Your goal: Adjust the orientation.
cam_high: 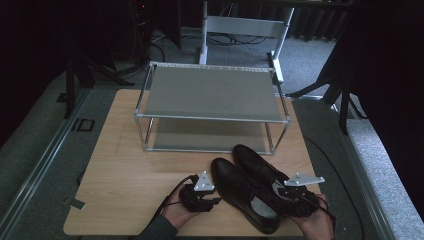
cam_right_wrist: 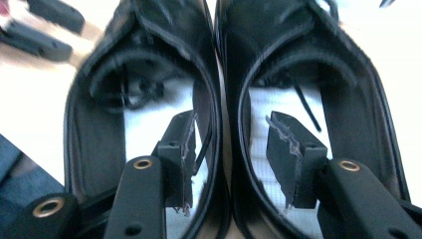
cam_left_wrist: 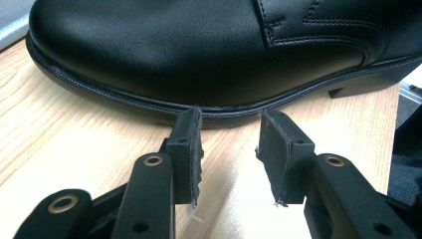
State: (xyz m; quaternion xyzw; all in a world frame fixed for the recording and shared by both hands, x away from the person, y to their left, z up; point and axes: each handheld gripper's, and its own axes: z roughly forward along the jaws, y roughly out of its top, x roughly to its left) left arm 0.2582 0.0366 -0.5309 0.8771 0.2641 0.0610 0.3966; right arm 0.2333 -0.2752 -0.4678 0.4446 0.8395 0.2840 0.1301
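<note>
While both sets of jaws gape empty, right gripper [cam_right_wrist: 231, 159] straddling paired black dress shoes [cam_right_wrist: 219, 99], left gripper [cam_left_wrist: 229, 149] at nine o'clock on counter [cam_left_wrist: 64, 144]

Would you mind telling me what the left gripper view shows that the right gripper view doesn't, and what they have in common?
The left gripper view gives the outer side of one black shoe: smooth leather, a stitched sole edge and the heel, standing on the wooden table, with the left hand-held gripper open just short of the sole.

The right gripper view looks down into both shoes' openings, showing pale insoles and a loose lace; the right hand-held gripper is open, one jaw over each shoe.

Both show black shoe leather and a pair of open black jaws.
</note>
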